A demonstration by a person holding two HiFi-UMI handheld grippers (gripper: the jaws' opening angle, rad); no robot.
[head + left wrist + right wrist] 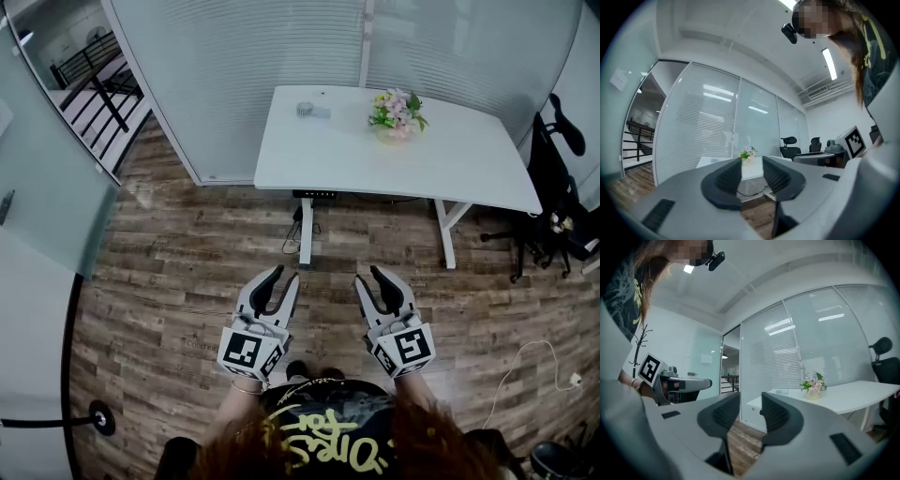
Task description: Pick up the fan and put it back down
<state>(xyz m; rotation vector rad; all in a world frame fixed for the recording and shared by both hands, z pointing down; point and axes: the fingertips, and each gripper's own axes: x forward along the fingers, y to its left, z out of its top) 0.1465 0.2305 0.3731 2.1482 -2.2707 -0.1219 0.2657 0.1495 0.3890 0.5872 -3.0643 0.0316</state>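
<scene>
The fan is a small grey object lying on the far left part of the white table, also faintly visible as the fan in the right gripper view. Both grippers are held level over the wooden floor, well short of the table. My left gripper and right gripper each show a narrow gap between the jaws with nothing in it. The left gripper and right gripper both point toward the table.
A pot of flowers stands mid-table, to the right of the fan. Frosted glass partitions run behind the table. Black office chairs crowd the right side. A white cable lies on the floor at the right, and cables hang under the desk.
</scene>
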